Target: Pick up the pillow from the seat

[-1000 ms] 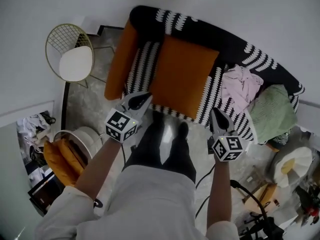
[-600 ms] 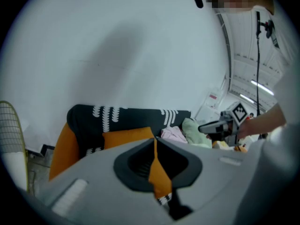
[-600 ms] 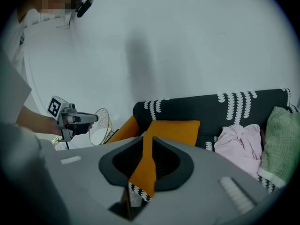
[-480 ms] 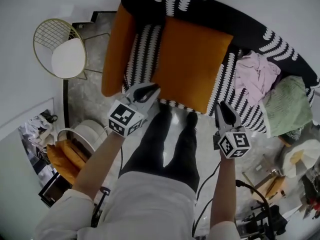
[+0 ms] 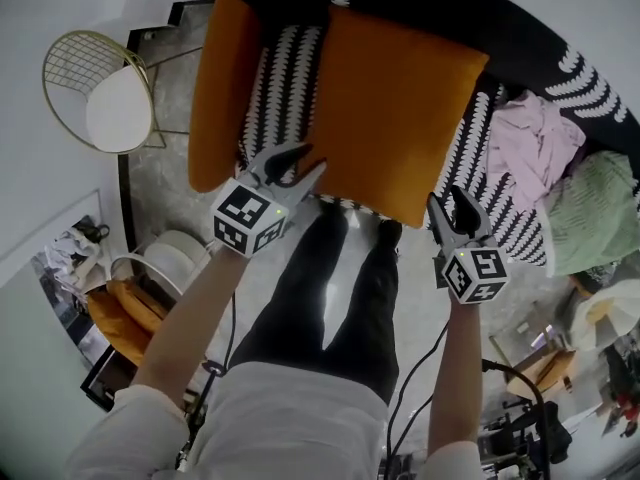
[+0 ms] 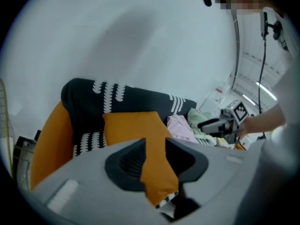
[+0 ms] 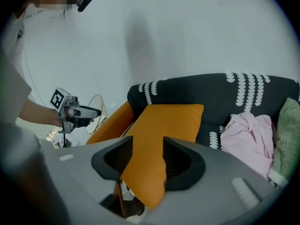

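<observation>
Now the orange pillow (image 5: 395, 108) lies flat on the striped sofa seat (image 5: 283, 78), upper middle of the head view. The left hand-held gripper (image 5: 303, 160) sits at the pillow's lower left corner, the right hand-held gripper (image 5: 446, 200) at its lower right corner. Both pairs of jaws have just been opening and stand narrowly apart. The pillow shows through each gap, unclamped.

No legible text, label, brand or number on anything in view.
</observation>
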Demonstrator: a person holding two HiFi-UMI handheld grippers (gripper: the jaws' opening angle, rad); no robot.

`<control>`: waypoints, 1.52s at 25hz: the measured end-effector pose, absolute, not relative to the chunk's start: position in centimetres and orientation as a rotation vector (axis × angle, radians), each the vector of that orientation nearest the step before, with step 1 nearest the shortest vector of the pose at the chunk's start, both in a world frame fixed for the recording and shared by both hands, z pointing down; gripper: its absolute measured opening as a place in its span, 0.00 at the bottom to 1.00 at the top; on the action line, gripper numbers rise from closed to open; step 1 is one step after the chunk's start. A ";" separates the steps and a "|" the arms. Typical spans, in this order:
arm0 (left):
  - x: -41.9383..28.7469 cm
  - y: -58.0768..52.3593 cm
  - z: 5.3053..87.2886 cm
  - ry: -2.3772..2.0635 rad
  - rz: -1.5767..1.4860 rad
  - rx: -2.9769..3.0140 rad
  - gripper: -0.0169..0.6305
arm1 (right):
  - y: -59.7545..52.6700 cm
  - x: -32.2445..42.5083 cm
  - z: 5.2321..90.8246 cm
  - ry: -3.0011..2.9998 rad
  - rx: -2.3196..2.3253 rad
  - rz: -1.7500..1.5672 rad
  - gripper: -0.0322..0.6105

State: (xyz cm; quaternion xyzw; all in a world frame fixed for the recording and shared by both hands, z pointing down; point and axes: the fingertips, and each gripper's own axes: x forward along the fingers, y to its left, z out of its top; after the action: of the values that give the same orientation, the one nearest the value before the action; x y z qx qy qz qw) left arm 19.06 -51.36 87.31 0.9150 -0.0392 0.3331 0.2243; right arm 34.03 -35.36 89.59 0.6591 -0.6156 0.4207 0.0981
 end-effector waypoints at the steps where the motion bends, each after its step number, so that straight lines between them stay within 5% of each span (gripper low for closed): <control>1: 19.1 -51.6 88.5 -0.108 0.931 2.517 0.23 | -35.7 34.1 90.7 -1.820 1.946 1.256 0.38; 13: 20.6 -55.5 100.2 -0.173 0.958 2.313 0.45 | -39.4 35.7 102.0 -1.665 1.986 1.436 0.69; 26: 20.3 -56.3 112.2 -0.138 1.063 2.035 0.74 | -38.5 37.7 111.8 -1.528 1.965 1.707 0.84; 30: 20.7 -55.8 113.1 -0.061 1.012 2.005 0.67 | -39.0 37.1 112.8 -1.566 1.952 1.779 0.81; 38: 22.1 -54.2 111.4 0.018 1.047 2.103 0.34 | -39.8 36.1 112.0 -1.634 1.870 1.686 0.46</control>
State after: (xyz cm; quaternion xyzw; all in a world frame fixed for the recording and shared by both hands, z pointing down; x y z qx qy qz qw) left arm 22.11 -54.19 111.40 0.8258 0.0071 0.4112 0.3859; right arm 36.10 -39.83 112.01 0.6215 -0.5430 0.5604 0.0700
